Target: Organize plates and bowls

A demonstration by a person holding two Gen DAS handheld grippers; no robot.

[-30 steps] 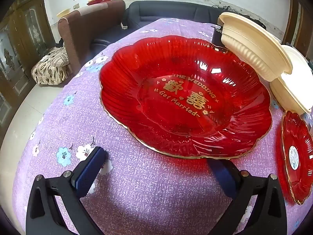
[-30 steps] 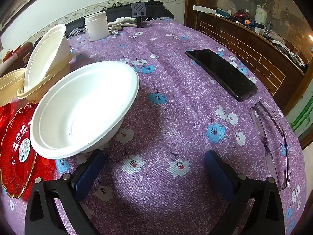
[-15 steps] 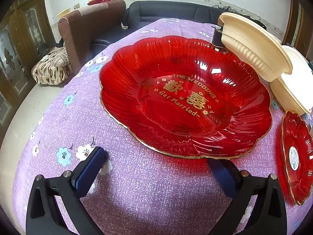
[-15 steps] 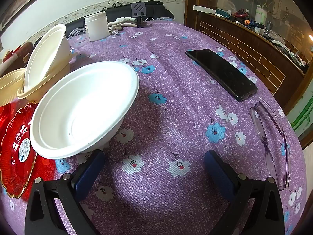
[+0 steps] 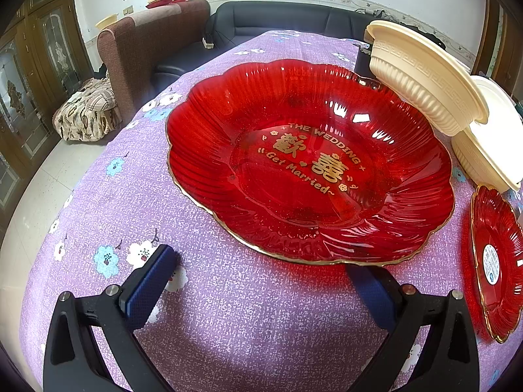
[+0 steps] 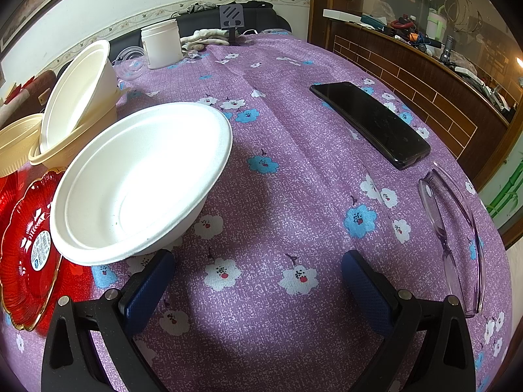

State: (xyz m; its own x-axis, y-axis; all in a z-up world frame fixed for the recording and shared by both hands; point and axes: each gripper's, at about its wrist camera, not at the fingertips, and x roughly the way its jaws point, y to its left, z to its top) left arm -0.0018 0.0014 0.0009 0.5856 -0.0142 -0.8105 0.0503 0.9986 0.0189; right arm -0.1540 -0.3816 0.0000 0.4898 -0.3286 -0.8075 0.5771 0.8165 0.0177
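A large red scalloped plate point(image 5: 307, 160) with gold lettering lies on the purple tablecloth, just ahead of my open left gripper point(image 5: 261, 268); its near rim overlaps the right fingertip. A cream ribbed bowl point(image 5: 425, 75) leans on the plate's far right edge, beside a second cream bowl point(image 5: 483, 160). A small red plate point(image 5: 493, 258) lies at the right. In the right wrist view a white bowl point(image 6: 140, 179) tilts over the small red plate point(image 6: 29, 248), ahead and left of my open right gripper point(image 6: 258, 271). Stacked white and cream bowls point(image 6: 78, 114) stand behind.
A black phone point(image 6: 369, 124) and clear glasses point(image 6: 454, 238) lie on the right of the table point(image 6: 278, 179). A white jar point(image 6: 161, 44) and a phone stand point(image 6: 232, 23) are at the far edge. A brown armchair point(image 5: 143, 49) and dark sofa point(image 5: 287, 19) sit beyond.
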